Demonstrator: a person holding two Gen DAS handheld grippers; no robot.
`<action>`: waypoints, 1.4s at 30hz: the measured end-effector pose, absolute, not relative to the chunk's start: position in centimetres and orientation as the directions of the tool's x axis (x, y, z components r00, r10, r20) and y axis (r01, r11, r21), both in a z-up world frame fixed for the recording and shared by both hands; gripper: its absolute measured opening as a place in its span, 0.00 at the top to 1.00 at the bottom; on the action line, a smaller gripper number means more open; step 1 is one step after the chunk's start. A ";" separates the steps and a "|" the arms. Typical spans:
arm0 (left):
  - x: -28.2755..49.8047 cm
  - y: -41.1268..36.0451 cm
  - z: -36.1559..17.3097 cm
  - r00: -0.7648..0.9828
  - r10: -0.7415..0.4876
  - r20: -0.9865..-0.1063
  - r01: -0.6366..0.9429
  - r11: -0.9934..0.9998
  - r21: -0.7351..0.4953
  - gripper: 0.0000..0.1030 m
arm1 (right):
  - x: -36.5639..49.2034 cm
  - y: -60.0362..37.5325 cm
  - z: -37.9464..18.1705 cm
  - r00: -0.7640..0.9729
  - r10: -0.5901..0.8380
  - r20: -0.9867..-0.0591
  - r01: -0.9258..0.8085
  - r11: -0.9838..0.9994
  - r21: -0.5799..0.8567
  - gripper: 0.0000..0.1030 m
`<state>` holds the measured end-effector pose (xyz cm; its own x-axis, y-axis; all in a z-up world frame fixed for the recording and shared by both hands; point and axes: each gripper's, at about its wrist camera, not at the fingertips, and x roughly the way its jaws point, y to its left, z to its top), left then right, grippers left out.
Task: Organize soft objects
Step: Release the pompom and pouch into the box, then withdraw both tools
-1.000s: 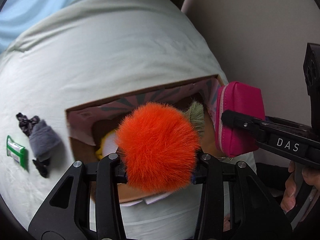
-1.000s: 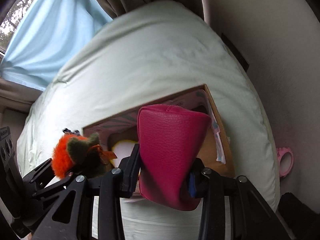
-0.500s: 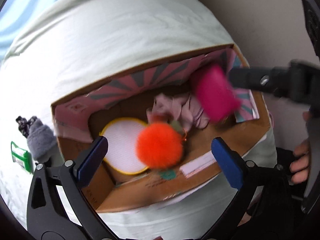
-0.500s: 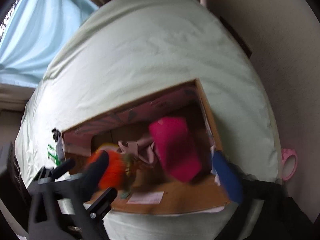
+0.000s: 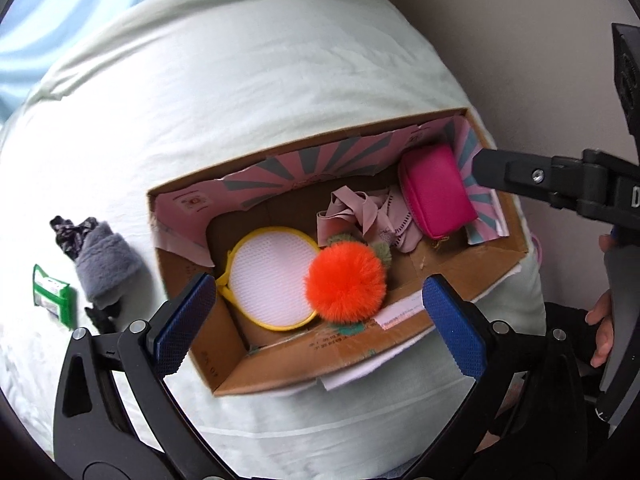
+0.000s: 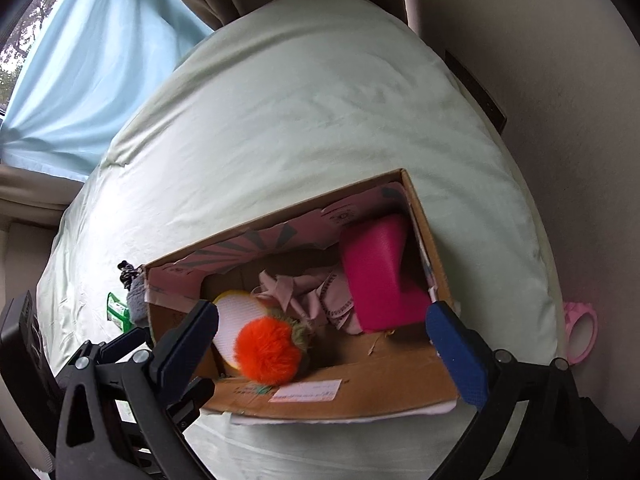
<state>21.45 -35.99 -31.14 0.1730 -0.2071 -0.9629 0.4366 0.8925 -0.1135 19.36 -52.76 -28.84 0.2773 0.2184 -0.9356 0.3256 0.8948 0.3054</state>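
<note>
On the far left of my left-wrist view, a green packet (image 5: 51, 295) lies on the pale bedcover (image 5: 248, 92), and just beside it a grey fuzzy slipper (image 5: 107, 265) rests against a dark patterned scrap of fabric (image 5: 69, 231). All three sit outside the cardboard box (image 5: 280, 364).

My left gripper (image 5: 316, 322) hangs above the box's near wall with its blue-padded fingers (image 5: 185, 320) spread wide and nothing between them. Inside the box, going left to right, I see a round yellow-rimmed mesh disc (image 5: 269, 276), then the orange fluffy toy (image 5: 345, 282) overlapping the disc's right edge, with greenish tufts at its top. Behind the toy lies a crumpled dusty-pink cloth (image 5: 360, 216), and at the right end the magenta zip pouch (image 5: 437, 191) leans against the pink-patterned inner wall.

From my right-wrist view, the right gripper (image 6: 320, 338) is also wide apart and empty, held over the box's near edge (image 6: 360, 392). The orange toy (image 6: 267, 355) sits low between its fingers in the frame, and the pouch (image 6: 382, 276) stands tilted in the right corner. At the far right a pink ring-shaped object (image 6: 581, 332) lies beyond the bed's edge.
</note>
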 end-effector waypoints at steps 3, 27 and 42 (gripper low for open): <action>20.7 -35.3 -29.4 0.195 -0.217 -0.957 0.438 0.892 -0.113 0.00 | 18.8 -52.1 -27.4 0.291 0.212 -0.933 0.310 0.902 0.302 0.00; 14.5 -17.4 -13.0 0.504 -0.207 -0.839 0.196 0.973 -0.122 0.00 | 14.6 -37.6 -11.5 0.532 0.222 -0.817 0.003 0.964 0.264 0.00; 14.9 -1.1 -13.7 0.505 -0.153 -0.849 0.060 0.988 -0.142 0.00 | 13.6 -24.2 -10.8 0.569 0.190 -0.800 -0.002 0.973 0.230 0.00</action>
